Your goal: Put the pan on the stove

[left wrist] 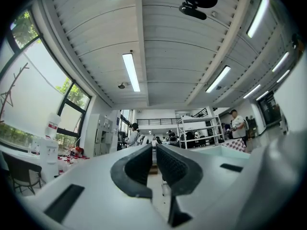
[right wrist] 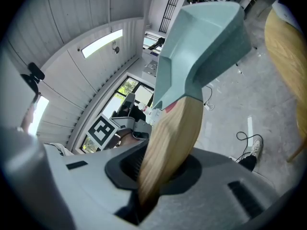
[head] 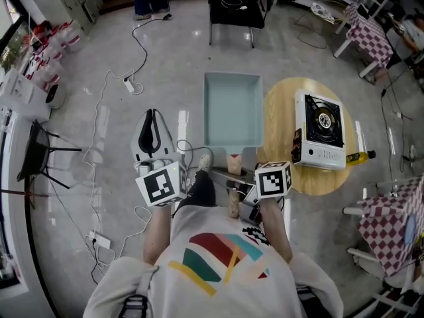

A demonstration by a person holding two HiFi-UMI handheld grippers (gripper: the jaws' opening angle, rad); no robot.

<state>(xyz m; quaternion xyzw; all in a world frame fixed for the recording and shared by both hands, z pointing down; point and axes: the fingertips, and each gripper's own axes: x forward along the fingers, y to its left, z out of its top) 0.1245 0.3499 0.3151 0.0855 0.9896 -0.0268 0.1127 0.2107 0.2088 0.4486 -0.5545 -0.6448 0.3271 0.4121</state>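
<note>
The pan [head: 232, 108] is a teal rectangular tray with a wooden handle [head: 233, 203], held out over the floor in front of me. My right gripper [head: 244, 194] is shut on that handle. In the right gripper view the handle [right wrist: 172, 138] runs up from between the jaws of the right gripper [right wrist: 158, 169] to the pan [right wrist: 201, 42]. The stove [head: 321, 131], a white single-burner unit, stands on the round wooden table [head: 281, 111] to the pan's right. My left gripper [head: 152, 128] is left of the pan, and in its own view the left gripper [left wrist: 154, 162] is shut and empty.
Cables and a power strip [head: 130, 83] lie on the grey floor to the left. A black chair [head: 235, 8] stands beyond the pan. Checkered tables [head: 371, 38] stand at the right. A yellow bottle [head: 361, 156] lies beside the stove. The table's edge [right wrist: 288, 56] shows in the right gripper view.
</note>
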